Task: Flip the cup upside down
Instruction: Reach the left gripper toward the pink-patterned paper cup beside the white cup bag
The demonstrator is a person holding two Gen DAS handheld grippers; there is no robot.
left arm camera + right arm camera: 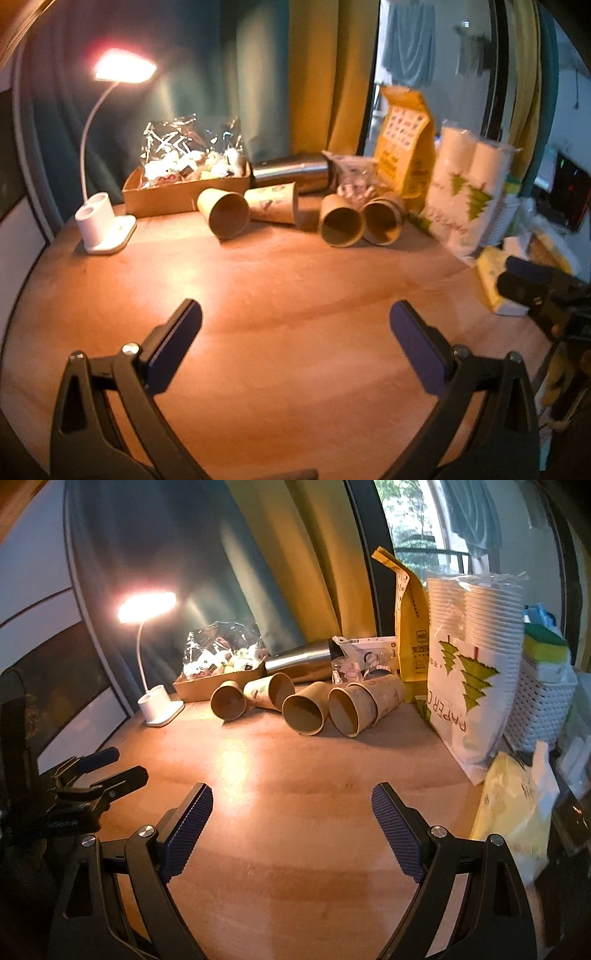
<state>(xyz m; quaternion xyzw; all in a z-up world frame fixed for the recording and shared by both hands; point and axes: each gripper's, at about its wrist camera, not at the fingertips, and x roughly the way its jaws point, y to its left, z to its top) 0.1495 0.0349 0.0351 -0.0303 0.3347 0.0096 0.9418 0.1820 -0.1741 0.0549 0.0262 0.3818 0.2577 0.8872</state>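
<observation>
Several brown paper cups lie on their sides at the back of the wooden table (295, 288). In the left wrist view one cup (224, 214) lies at the left, one (275, 202) behind it, and two (340, 220) (382, 220) lie side by side at the right. The right wrist view shows the same cups (228, 700) (271, 691) (304, 709) (354, 709). My left gripper (295, 321) is open and empty above the table, well short of the cups. My right gripper (291, 805) is open and empty too. Each gripper shows at the edge of the other's view.
A lit white desk lamp (105, 229) stands at the back left. Behind the cups are a cardboard tray of wrapped snacks (184, 184), a steel flask (291, 173) on its side, a yellow bag (406, 147) and a pack of paper cups (469, 192). A white basket (539, 701) stands at the right.
</observation>
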